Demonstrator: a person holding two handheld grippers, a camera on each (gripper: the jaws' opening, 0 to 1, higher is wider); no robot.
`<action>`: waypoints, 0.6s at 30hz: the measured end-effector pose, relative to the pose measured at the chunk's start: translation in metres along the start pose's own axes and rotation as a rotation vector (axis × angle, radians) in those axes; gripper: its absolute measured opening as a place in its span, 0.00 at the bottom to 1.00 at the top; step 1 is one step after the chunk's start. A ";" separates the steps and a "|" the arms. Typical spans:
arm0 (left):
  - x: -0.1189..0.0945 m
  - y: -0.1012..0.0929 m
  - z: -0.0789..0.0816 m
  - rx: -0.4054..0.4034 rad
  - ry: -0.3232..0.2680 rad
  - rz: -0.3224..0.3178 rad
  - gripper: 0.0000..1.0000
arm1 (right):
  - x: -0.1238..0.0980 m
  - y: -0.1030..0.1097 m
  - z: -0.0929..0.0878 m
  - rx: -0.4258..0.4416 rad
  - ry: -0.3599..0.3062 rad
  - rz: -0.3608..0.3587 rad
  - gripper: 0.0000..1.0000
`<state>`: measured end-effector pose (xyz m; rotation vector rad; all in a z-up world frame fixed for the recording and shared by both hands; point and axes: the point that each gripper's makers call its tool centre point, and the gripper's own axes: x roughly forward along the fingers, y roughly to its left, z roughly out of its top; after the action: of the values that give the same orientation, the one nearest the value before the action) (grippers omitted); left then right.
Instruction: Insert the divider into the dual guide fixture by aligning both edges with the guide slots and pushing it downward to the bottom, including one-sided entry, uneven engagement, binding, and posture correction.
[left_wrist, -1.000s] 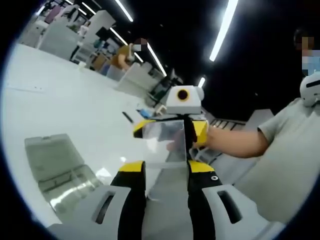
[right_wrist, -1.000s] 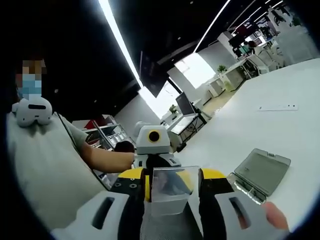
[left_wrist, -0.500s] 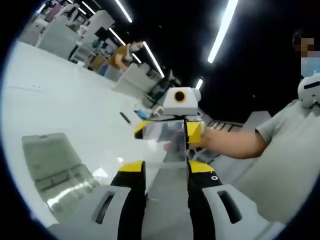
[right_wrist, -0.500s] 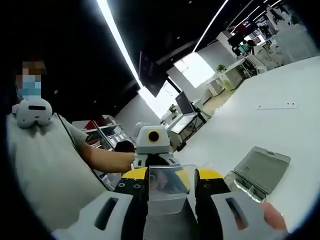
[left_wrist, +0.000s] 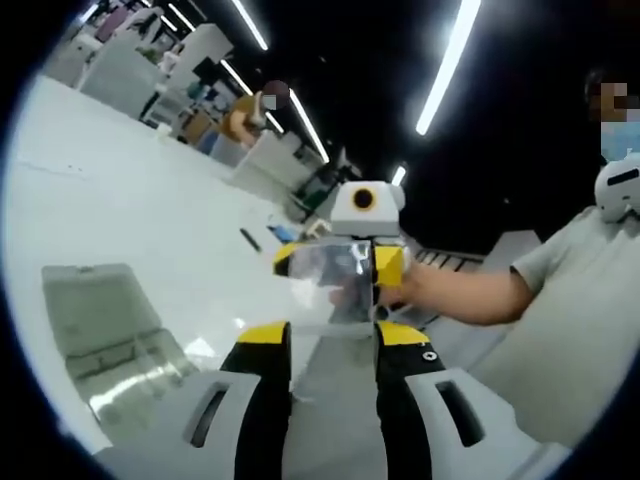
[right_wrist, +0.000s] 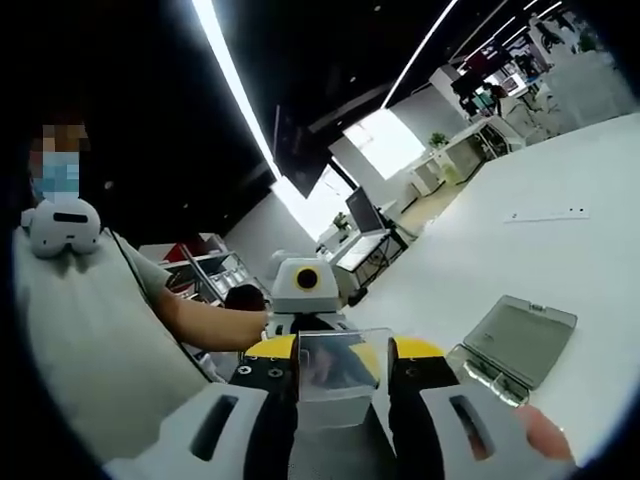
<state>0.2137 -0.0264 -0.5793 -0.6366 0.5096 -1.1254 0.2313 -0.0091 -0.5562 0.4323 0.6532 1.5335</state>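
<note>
A clear plastic divider (left_wrist: 335, 285) hangs in the air between my two grippers, which face each other. In the left gripper view my left gripper (left_wrist: 332, 335) has its yellow-tipped jaws shut on the divider's near edge. Opposite it, the right gripper (left_wrist: 340, 262) clamps the far edge. In the right gripper view the divider (right_wrist: 335, 368) sits between the right gripper's (right_wrist: 335, 352) jaws, with the left gripper (right_wrist: 305, 320) behind it. The translucent grey fixture (left_wrist: 100, 335) lies open on the white table (left_wrist: 150, 210), to the left and below. It is also on the table in the right gripper view (right_wrist: 520, 342).
A person in a grey shirt (left_wrist: 575, 300) stands close, with a forearm (left_wrist: 465, 295) reaching to the right gripper. A fingertip (right_wrist: 545, 435) shows at the lower right. A small dark object (left_wrist: 250, 238) and a white strip (right_wrist: 545, 213) lie on the table. Office desks stand beyond.
The right gripper's jaws have drawn slightly closer on the divider. Both views have shifted a little; the divider stays held between the two grippers above the table.
</note>
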 end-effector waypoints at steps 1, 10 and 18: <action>0.000 0.000 0.000 -0.003 -0.001 0.002 0.29 | 0.000 -0.001 0.000 -0.002 0.001 -0.005 0.31; -0.002 0.004 0.001 -0.001 -0.007 0.030 0.30 | 0.003 -0.004 0.000 -0.008 0.022 -0.036 0.30; -0.003 0.009 -0.003 0.067 0.026 0.091 0.32 | 0.005 -0.012 -0.001 -0.010 0.047 -0.082 0.30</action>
<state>0.2168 -0.0212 -0.5874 -0.5355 0.5161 -1.0614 0.2391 -0.0049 -0.5654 0.3582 0.6911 1.4724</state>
